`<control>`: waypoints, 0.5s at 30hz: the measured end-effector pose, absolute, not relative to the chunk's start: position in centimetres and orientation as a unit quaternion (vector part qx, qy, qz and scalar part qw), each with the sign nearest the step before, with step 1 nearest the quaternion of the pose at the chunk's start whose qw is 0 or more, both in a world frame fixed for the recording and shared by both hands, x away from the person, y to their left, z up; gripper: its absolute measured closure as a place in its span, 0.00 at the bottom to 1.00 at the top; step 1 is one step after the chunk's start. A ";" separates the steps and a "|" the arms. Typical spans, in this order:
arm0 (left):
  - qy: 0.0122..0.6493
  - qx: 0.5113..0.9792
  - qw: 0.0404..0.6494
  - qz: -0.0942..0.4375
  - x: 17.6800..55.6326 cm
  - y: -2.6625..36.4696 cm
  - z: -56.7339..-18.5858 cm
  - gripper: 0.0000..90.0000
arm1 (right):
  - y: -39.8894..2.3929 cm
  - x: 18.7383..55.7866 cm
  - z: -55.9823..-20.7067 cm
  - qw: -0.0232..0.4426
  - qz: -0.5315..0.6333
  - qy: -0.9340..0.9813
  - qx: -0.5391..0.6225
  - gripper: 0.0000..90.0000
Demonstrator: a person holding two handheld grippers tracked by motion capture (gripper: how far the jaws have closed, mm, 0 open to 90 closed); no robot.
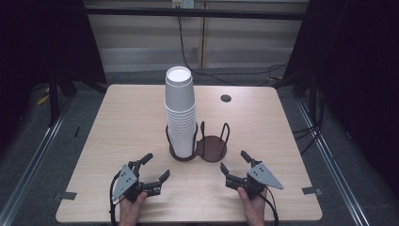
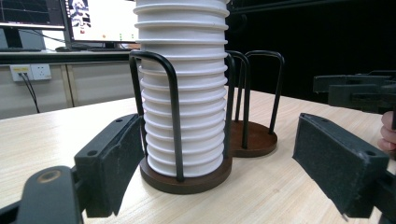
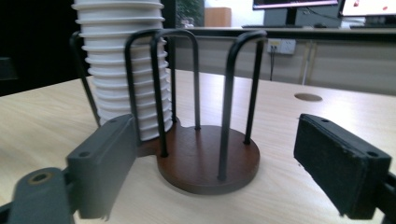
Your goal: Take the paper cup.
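A tall stack of white paper cups (image 1: 180, 113) stands in the left bay of a dark brown two-bay holder (image 1: 211, 147) with black wire hoops, at the middle of the table. The right bay holds nothing. My left gripper (image 1: 157, 165) rests near the table's front, left of the holder, open with nothing between its jaws. In the left gripper view the cups (image 2: 184, 93) rise straight ahead of the spread jaws. My right gripper (image 1: 234, 161) sits front right, open too. In the right gripper view it faces the bare bay (image 3: 205, 158), with the cups (image 3: 121, 70) behind at left.
The light wooden table (image 1: 131, 122) has a round cable hole (image 1: 226, 98) at the back right. Dark curtains hang on both sides. Cables run along the floor behind. Monitors (image 2: 100, 18) stand on a desk beyond the table.
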State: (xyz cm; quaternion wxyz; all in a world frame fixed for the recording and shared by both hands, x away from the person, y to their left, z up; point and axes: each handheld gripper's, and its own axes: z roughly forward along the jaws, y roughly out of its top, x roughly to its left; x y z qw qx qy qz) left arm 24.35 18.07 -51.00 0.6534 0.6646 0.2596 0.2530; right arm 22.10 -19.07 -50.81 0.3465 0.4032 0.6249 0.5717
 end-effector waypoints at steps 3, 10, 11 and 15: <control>0.260 0.665 0.654 0.253 24.4 18.1 -51.0 0.17 | -19.1 22.0 -50.9 0.349 0.578 0.621 0.398 0.14; 0.262 0.663 0.654 0.252 24.4 18.0 -51.0 0.18 | -19.1 22.0 -50.8 0.351 0.571 0.622 0.404 0.14; 0.266 0.662 0.655 0.249 24.3 18.0 -51.0 0.18 | -19.2 22.1 -50.8 0.346 0.573 0.621 0.408 0.14; 0.261 0.663 0.654 0.253 24.3 18.0 -51.0 0.18 | -19.4 22.3 -50.7 0.328 0.576 0.628 0.408 0.15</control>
